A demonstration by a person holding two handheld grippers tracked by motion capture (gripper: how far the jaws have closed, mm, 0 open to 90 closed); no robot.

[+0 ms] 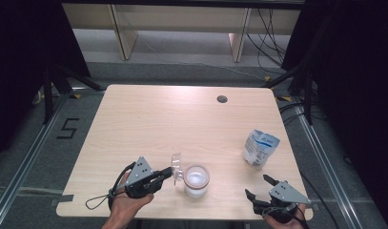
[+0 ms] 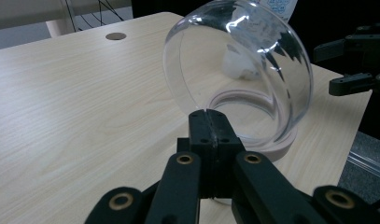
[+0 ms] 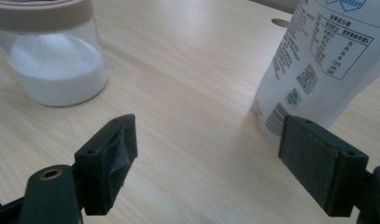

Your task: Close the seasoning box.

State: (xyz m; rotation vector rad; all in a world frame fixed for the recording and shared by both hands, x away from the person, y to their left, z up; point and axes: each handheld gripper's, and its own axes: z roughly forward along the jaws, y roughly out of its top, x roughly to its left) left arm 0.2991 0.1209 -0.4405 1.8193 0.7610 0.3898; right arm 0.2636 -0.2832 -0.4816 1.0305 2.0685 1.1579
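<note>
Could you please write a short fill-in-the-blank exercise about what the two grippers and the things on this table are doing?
1. The left gripper has its jaws ____ on the rim of the clear lid.
2. The jar holds a ____ powder.
3. The right gripper has its jaws ____, holding nothing.
4. The pouch stands on the table, nearer the ____ gripper.

Missing words: shut; white; open; right
</note>
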